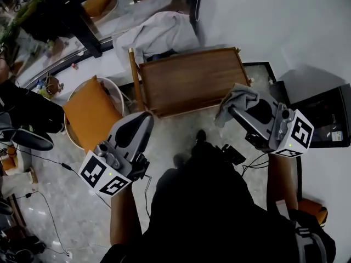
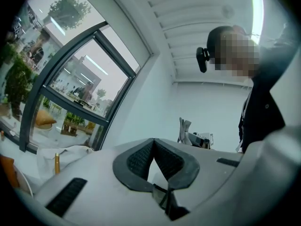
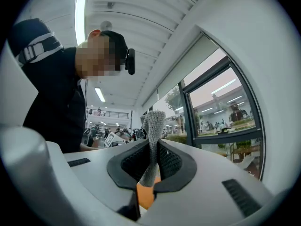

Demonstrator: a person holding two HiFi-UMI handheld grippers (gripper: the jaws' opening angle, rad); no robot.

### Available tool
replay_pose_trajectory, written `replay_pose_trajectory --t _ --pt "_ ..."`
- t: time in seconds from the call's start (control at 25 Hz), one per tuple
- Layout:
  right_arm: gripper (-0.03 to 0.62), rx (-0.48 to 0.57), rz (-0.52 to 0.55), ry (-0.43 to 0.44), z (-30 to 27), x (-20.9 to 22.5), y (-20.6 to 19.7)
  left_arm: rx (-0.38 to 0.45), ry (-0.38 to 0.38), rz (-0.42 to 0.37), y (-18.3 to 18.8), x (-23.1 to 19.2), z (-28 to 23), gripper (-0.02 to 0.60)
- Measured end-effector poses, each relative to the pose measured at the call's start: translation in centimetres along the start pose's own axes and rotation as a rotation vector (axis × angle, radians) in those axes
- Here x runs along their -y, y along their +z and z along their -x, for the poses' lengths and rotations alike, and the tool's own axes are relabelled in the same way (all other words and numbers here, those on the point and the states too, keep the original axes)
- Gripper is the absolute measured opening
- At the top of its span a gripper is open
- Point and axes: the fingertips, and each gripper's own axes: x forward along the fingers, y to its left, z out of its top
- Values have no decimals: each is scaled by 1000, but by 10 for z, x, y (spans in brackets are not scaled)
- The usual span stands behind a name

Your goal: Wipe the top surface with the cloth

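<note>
A wooden table top (image 1: 192,81) with a raised rim lies ahead of me in the head view. A grey cloth (image 1: 237,99) hangs bunched over the table's right front corner, with my right gripper (image 1: 232,110) shut on it. In the right gripper view the cloth (image 3: 153,126) sticks up as a narrow strip between the two black pads, and the right gripper (image 3: 153,144) points up towards the ceiling. My left gripper (image 1: 145,119) is held near the table's left front corner, off the wood. In its own view the left gripper (image 2: 154,141) is shut with nothing in it.
An orange cushioned chair (image 1: 90,114) stands left of the table. A white sheet (image 1: 159,32) is heaped behind it by the window. A black box (image 1: 329,116) sits on the floor at right. Cables (image 1: 38,163) run over the floor at left.
</note>
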Motion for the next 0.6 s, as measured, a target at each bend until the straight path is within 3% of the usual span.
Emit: replay_pose_trajectory --t 0.24,0.48,0.6 --pt "34 -7 -125 130 -5 -33 -11 7 -12 13 -15 17 15 11" --pt "34 -154 -51 161 -14 -46 -35 6 -22 27 -24 38 10 11" --pt "34 -163 -38 184 -9 -50 -35 -15 -68 12 -28 50 -7 11"
